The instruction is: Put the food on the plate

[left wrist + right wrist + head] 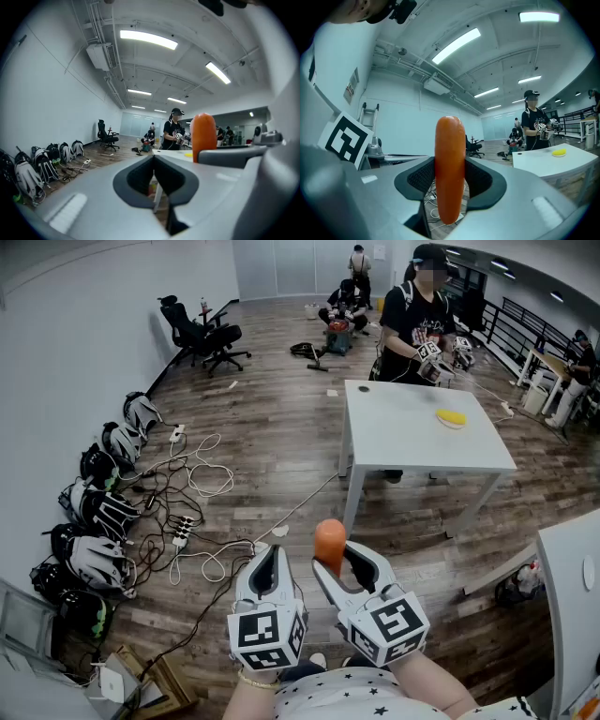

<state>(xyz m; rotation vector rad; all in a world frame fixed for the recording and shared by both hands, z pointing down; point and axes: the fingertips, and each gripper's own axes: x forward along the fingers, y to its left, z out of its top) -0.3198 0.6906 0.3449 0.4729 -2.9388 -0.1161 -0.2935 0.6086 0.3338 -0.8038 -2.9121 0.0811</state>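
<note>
An orange sausage (329,545) stands upright between the jaws of my right gripper (339,565), which is shut on it. In the right gripper view the sausage (450,168) fills the middle, pinched between the dark pads (487,180). My left gripper (271,561) is held close beside it, low in the head view, shut with nothing in it. From the left gripper view, the sausage (203,136) shows to the right. A yellow plate (451,417) lies on the white table (403,442) ahead, well beyond both grippers.
A person (417,320) holding grippers stands behind the table. Backpacks (98,512) line the left wall, with cables and power strips (187,521) across the wooden floor. An office chair (202,334) stands far left. Another white table's edge (572,587) is at the right.
</note>
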